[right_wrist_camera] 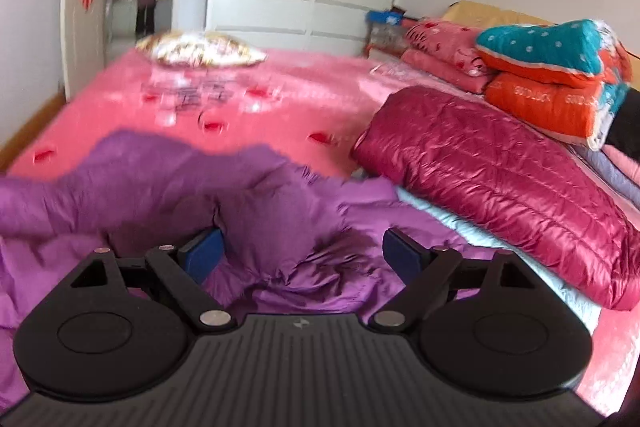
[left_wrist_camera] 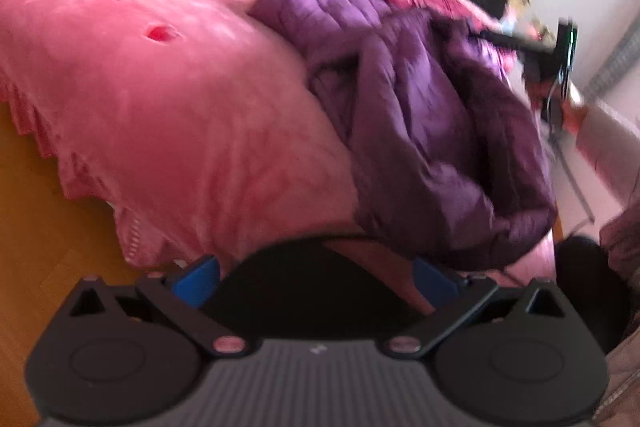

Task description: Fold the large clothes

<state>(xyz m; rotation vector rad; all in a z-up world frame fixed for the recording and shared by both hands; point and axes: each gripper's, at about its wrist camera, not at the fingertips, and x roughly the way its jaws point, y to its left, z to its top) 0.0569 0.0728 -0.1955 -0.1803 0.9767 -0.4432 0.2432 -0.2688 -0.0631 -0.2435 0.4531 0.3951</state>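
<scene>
2 grippers, left [left_wrist_camera: 316, 283] and right [right_wrist_camera: 302, 253], both gape wide, holding nothing. Purple jacket [right_wrist_camera: 256, 195] lies crumpled, puffy and quilted, on the pink bed [right_wrist_camera: 304, 91].

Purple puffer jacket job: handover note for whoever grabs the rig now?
Left gripper: open, empty, hovering at the near edge of the pink bedspread.
Right gripper: open, fingers either side of a bunched fold, not clamped.
Purple quilted puffer jacket: crumpled in a heap on the bed, unfolded.
Magenta quilted jacket: lies flat beside it.
Left: spread the purple jacket flat, then fold.
</scene>
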